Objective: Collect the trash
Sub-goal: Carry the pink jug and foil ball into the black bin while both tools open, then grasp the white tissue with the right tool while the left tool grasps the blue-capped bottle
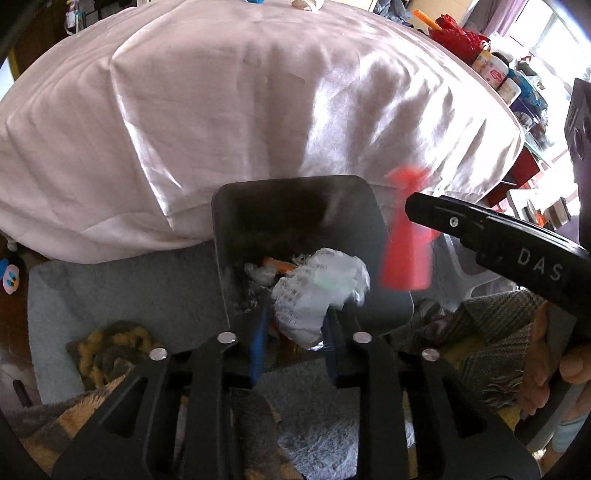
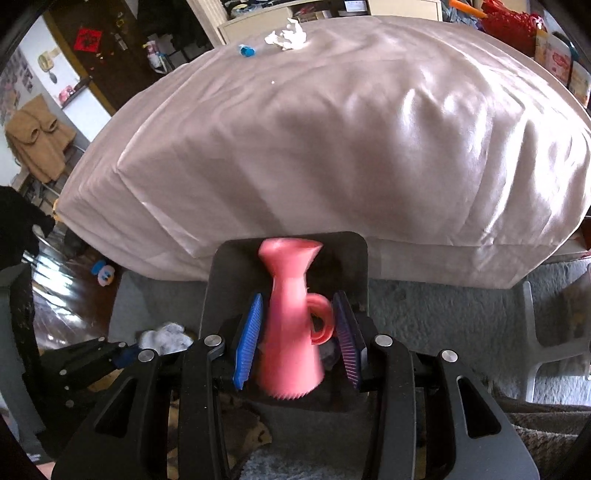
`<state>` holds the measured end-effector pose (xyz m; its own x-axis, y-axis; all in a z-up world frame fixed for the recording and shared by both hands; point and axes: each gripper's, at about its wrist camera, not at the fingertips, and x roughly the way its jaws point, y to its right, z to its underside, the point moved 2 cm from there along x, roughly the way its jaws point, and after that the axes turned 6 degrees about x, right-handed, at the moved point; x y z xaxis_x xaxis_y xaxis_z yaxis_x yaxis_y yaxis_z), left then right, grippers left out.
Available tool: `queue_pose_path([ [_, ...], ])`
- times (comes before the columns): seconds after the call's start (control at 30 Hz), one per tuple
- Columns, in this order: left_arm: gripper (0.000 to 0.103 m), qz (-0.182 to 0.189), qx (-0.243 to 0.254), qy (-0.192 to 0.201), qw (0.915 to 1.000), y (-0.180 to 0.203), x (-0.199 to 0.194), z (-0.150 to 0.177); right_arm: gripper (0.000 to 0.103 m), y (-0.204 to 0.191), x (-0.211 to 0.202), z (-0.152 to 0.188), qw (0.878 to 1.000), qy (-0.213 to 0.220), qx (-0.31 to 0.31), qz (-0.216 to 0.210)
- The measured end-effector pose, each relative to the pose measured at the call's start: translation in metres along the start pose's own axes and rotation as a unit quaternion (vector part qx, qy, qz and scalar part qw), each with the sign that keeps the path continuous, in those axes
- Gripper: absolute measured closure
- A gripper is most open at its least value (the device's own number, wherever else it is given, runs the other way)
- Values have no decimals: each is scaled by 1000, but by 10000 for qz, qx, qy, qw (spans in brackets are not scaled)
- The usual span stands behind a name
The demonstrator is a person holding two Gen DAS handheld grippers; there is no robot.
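A dark grey bin (image 1: 229, 236) stands on the rug at the foot of the bed, with scraps inside. My left gripper (image 1: 295, 325) is over its near rim, shut on a crumpled white paper wad (image 1: 317, 291). My right gripper (image 2: 295, 332) is over the same bin (image 2: 354, 258). A pink plastic jug-shaped piece (image 2: 291, 332) with a loop handle is between its blue pads (image 2: 249, 339), blurred; the jaws stand wide and do not clearly press it. The jug also shows in the left wrist view (image 1: 406, 254), beside the right gripper's finger (image 1: 480, 229).
A bed with a pinkish-white sheet (image 2: 332, 129) fills the background; a white tissue wad (image 2: 288, 35) and a small blue item (image 2: 245, 51) lie at its far edge. A grey rug (image 2: 424, 314) and a white stool (image 2: 546, 332) lie around the bin. Cluttered shelves (image 1: 498, 74) stand at right.
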<state>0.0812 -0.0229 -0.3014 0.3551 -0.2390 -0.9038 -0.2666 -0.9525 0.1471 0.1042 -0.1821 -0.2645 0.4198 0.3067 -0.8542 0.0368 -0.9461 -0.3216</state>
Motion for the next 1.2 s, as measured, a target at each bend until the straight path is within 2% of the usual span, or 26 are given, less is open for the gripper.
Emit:
queue_pose_path([
  [0.03,75,-4,-4,-8,10000,0,0,0,60,0,0,-1,10000,12,12,-1],
  [0.13,62,-38,-26,-6,10000,-2,-1,0,52,1,-2,-2,10000,55,60,-5],
  [0.2,42,-145,-28,34,9999,-4,-3,-1,48,3,-4,-4,9998,107,137,6],
  [0.23,39,-185,-27,55,9998,-4,-5,-2,46,5,-5,-5,9998,127,174,7],
  [0.3,27,-258,-34,101,9996,-6,-8,-3,42,10,-9,-8,9994,185,284,-10],
  [0.37,21,-290,-45,138,9995,-7,-10,-5,40,15,-13,-10,9989,262,377,-12],
  [0.57,17,-342,-70,218,9992,-11,-19,-11,39,24,-25,-19,9978,382,548,-21],
  [0.7,15,-440,-100,423,9981,-17,-37,-23,39,26,-41,-35,9968,598,523,103],
  [0.77,12,-519,-129,540,9971,-22,-49,-33,39,26,-52,-46,9959,736,510,142],
  [0.93,12,-815,-93,800,9934,-36,-75,-63,39,25,-77,-81,9934,1047,430,168],
  [1.2,12,-1076,-99,1179,9871,-60,-106,-123,39,11,-88,-140,9918,1237,309,107],
])
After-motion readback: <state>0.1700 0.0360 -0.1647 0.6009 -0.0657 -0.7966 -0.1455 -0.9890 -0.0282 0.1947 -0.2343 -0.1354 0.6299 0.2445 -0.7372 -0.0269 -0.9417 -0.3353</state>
